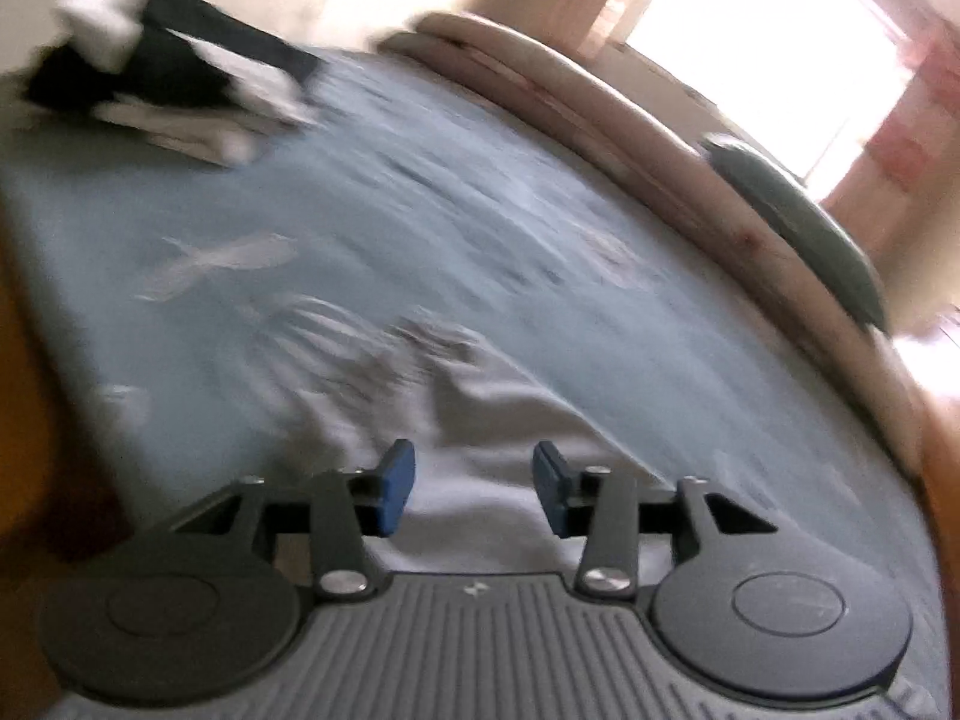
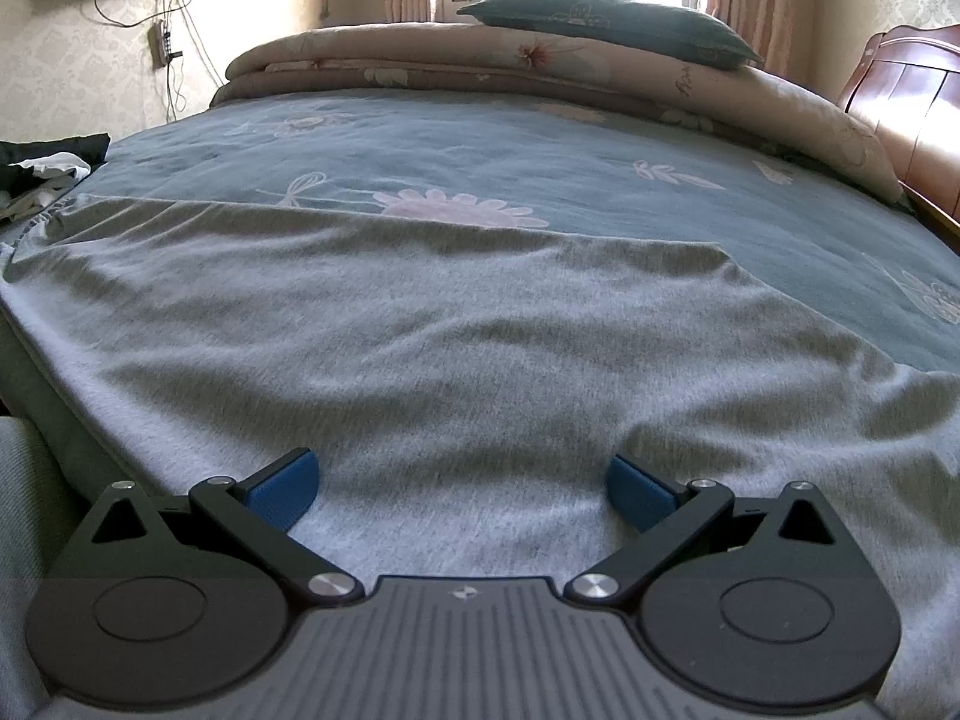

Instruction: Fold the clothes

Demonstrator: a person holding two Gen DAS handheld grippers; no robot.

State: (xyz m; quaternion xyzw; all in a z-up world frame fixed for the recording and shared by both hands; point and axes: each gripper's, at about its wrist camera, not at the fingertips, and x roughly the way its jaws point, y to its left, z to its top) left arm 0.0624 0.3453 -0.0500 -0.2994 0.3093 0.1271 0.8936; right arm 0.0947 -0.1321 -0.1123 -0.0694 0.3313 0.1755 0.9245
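A grey garment (image 2: 420,330) lies spread flat over the near half of the bed, its far edge running straight across. My right gripper (image 2: 461,495) hovers low over its near part, jaws wide apart, with nothing between the blue pads (image 2: 282,492). The left wrist view is motion-blurred. There my left gripper (image 1: 474,489) stands open over a rumpled part of the grey garment (image 1: 480,420). Its pads (image 1: 396,492) are apart and do not press on the cloth.
The teal floral bedsheet (image 2: 480,138) stretches beyond the garment. A folded beige quilt (image 2: 480,60) with a green pillow (image 2: 606,24) lines the far side. A pile of black and white clothes (image 1: 150,78) lies at the far left, and a wooden headboard (image 2: 912,96) stands on the right.
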